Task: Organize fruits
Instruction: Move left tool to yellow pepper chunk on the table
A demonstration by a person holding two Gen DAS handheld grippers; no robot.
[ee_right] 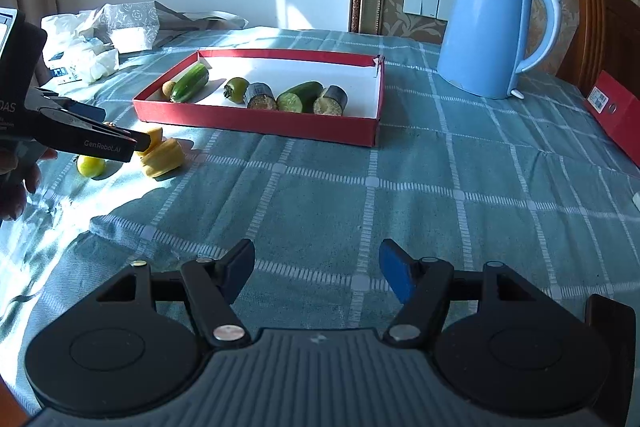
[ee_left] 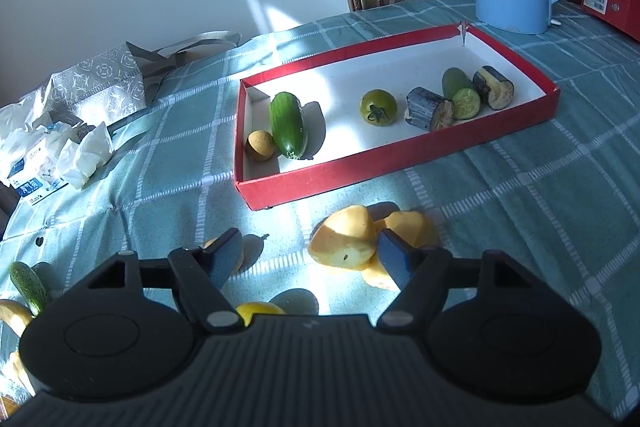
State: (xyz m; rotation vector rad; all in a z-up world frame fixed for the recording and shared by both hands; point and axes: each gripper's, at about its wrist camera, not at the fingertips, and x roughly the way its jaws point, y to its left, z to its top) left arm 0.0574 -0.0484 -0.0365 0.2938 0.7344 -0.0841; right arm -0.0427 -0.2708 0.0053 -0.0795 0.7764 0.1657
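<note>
Checked tablecloth — potato pieces between open left gripper fingers.

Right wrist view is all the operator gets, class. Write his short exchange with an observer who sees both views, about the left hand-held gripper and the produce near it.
Operator: Is the left hand-held gripper open? I see it only side-on.
Observer: Yes, its fingers stand apart, with a yellow chunk beside the right one.
Operator: Is anything hidden behind it?
Observer: A small cucumber lies on the tablecloth to its far left, outside the red tray.
</note>
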